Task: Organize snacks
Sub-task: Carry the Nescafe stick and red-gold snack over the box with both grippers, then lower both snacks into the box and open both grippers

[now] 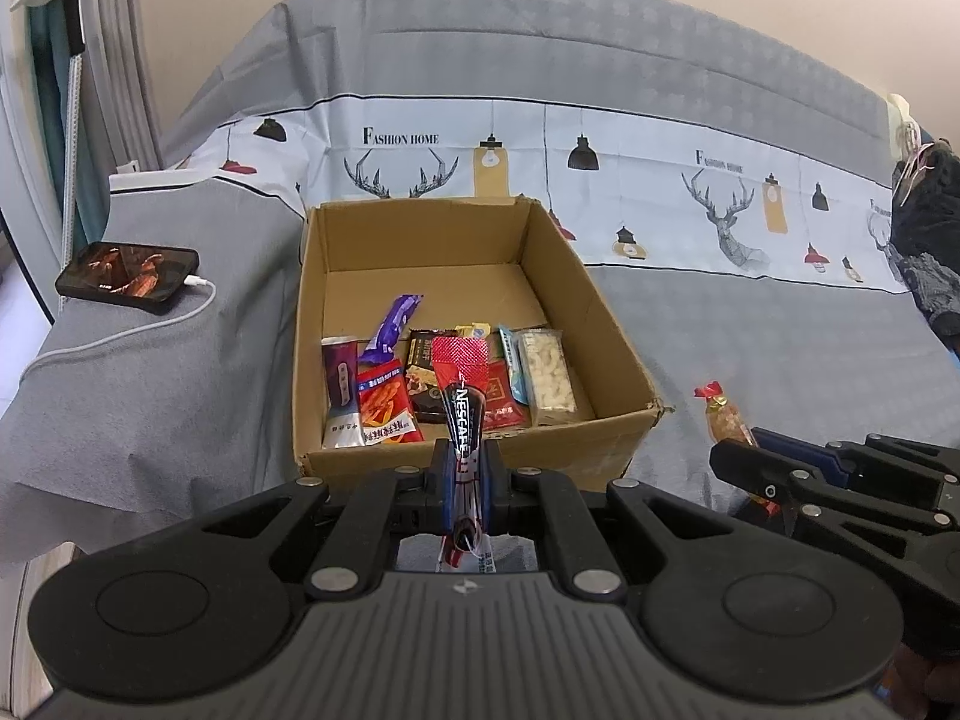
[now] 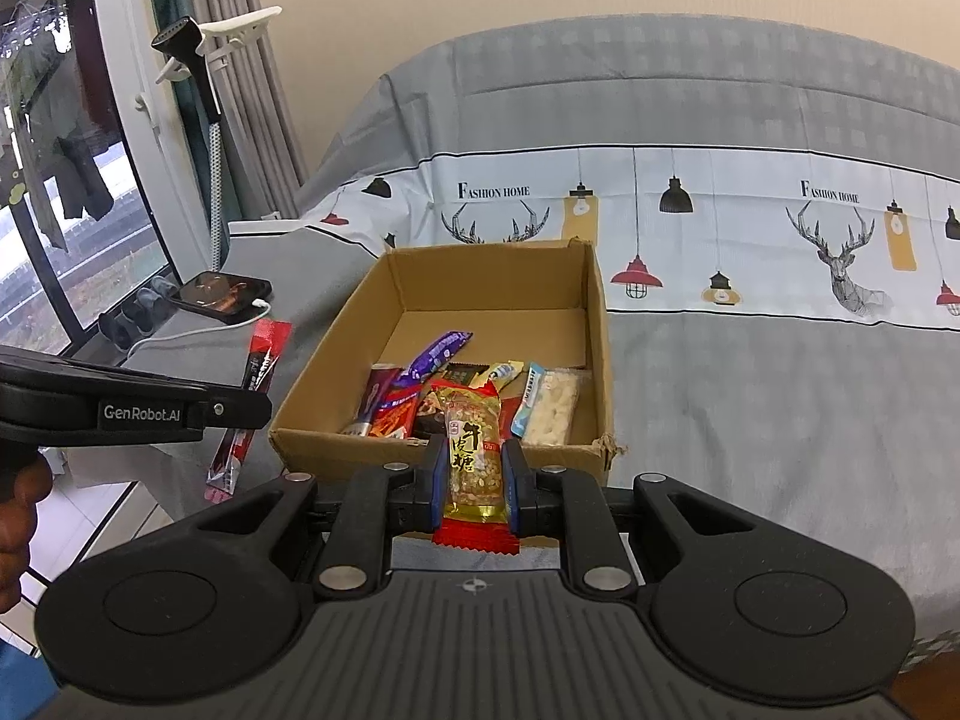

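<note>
An open cardboard box (image 1: 564,276) (image 2: 336,336) stands on the grey bed and holds several snack packets along its near side. My left gripper (image 1: 467,462) is shut on a red and black Nescafe stick (image 1: 462,408), held just before the box's near wall; the stick also shows in the right wrist view (image 2: 258,372). My right gripper (image 2: 476,468) is shut on a peanut candy packet (image 2: 474,444) with red ends, just before the box's near wall. The packet also shows in the left wrist view (image 1: 726,420), right of the box.
A phone (image 1: 126,276) (image 2: 219,294) on a white charging cable lies on the grey surface left of the box. A window and a garment steamer (image 2: 198,60) stand at the far left. Dark clothing (image 1: 930,240) hangs at the right edge.
</note>
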`<action>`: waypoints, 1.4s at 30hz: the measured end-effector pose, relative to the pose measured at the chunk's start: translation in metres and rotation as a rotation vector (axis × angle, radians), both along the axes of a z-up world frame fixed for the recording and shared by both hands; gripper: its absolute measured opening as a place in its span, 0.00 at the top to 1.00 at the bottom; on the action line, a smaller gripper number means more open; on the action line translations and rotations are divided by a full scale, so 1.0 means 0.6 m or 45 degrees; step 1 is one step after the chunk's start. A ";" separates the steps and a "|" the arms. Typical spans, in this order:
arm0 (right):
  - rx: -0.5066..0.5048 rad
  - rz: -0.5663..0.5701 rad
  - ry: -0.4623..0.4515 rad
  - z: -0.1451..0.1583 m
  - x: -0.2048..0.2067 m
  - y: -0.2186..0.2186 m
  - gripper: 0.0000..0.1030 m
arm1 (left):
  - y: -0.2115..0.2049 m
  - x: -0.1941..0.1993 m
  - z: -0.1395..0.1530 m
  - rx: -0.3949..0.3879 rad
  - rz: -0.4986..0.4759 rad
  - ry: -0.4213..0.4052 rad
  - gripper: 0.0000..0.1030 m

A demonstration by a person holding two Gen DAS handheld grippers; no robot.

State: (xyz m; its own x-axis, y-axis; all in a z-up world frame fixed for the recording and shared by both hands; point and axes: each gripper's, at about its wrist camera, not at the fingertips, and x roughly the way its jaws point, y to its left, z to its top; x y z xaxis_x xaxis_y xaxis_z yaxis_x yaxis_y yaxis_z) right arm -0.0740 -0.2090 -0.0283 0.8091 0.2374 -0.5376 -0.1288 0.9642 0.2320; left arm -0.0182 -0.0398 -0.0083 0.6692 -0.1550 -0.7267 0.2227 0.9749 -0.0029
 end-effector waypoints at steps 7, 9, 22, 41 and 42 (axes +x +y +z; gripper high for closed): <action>0.003 -0.029 -0.002 0.001 0.016 -0.010 0.81 | 0.008 0.022 0.002 0.000 0.024 -0.001 0.92; 0.001 -0.033 -0.001 0.002 0.023 -0.012 0.81 | 0.012 0.031 0.004 0.002 0.034 -0.003 0.92; -0.004 -0.020 0.018 0.004 0.077 -0.010 0.81 | 0.034 0.099 0.006 0.001 0.094 0.004 0.92; 0.017 -0.001 0.066 -0.010 0.161 -0.005 0.81 | 0.036 0.172 -0.007 0.008 0.114 0.035 0.92; 0.018 0.002 0.068 -0.011 0.165 -0.004 0.81 | 0.036 0.180 -0.008 0.009 0.114 0.038 0.92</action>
State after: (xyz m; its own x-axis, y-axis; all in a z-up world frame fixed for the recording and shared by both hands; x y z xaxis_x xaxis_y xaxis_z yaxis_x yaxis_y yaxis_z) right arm 0.0252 -0.2113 -0.0349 0.7789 0.2465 -0.5766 -0.1170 0.9605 0.2525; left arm 0.0898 -0.0180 -0.0130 0.6584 -0.0905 -0.7472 0.1345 0.9909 -0.0014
